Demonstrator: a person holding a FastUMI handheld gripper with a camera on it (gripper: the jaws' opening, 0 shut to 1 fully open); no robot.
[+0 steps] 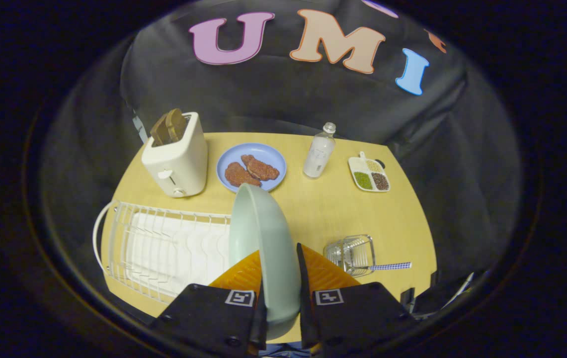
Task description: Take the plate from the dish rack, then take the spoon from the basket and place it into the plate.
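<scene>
A pale green plate [263, 238] stands on edge between my two fingers, and the gripper [280, 271] is shut on its rim, holding it above the table. Left of the fingers lies the white wire dish rack [159, 251], with nothing in its slots. To the right of the fingers a small wire basket [352, 253] lies tipped on its side. A spoon with a blue checked handle [387, 266] sticks out of the basket toward the right.
Beyond the plate, on the yellow table [323, 209], stand a cream toaster with toast [176, 154], a blue plate with brown meat pieces [251, 167], a white bottle [319, 151] and a small divided tray of grains [368, 174].
</scene>
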